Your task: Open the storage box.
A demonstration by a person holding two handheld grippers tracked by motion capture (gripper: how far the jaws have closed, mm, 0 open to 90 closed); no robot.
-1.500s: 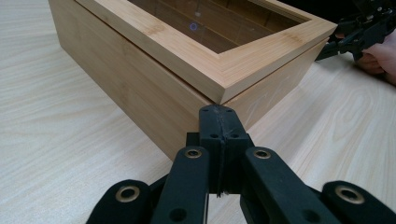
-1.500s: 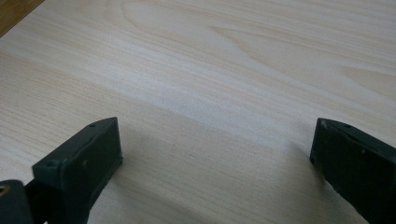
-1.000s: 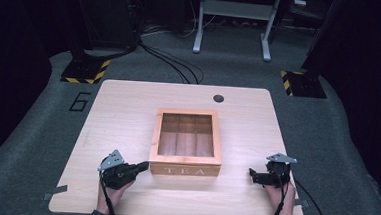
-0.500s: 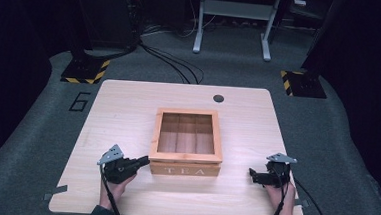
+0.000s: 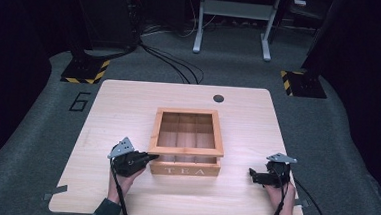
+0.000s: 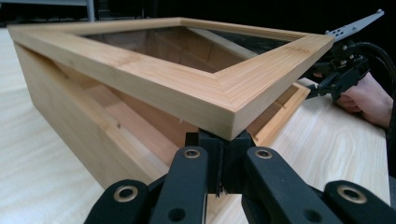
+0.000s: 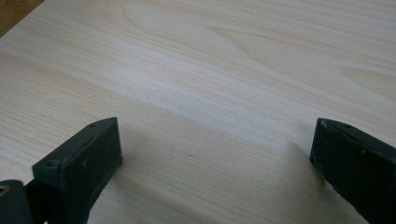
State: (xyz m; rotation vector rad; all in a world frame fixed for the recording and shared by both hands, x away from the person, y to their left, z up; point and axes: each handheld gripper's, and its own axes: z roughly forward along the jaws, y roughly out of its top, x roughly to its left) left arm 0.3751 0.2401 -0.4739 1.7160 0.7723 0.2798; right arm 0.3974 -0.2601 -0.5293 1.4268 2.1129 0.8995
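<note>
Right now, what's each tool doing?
Left tool: shut, tips under the tea box lid corner, lid raised.
Right tool: open, nothing held, over the table.

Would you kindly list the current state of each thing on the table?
Tea box: on the table, compartments look empty.
Lid: raised ajar at its front corner.
Left tongs: shut, tips under the lid corner.
Right tongs: open, nothing between them, over the table.

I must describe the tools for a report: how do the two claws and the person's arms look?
Both claws, left and right, are black, with a grey three-cornered plate on top and a black cable trailing back. Their jaws are flat black bars with round rivets. The sleeves look dark.
</note>
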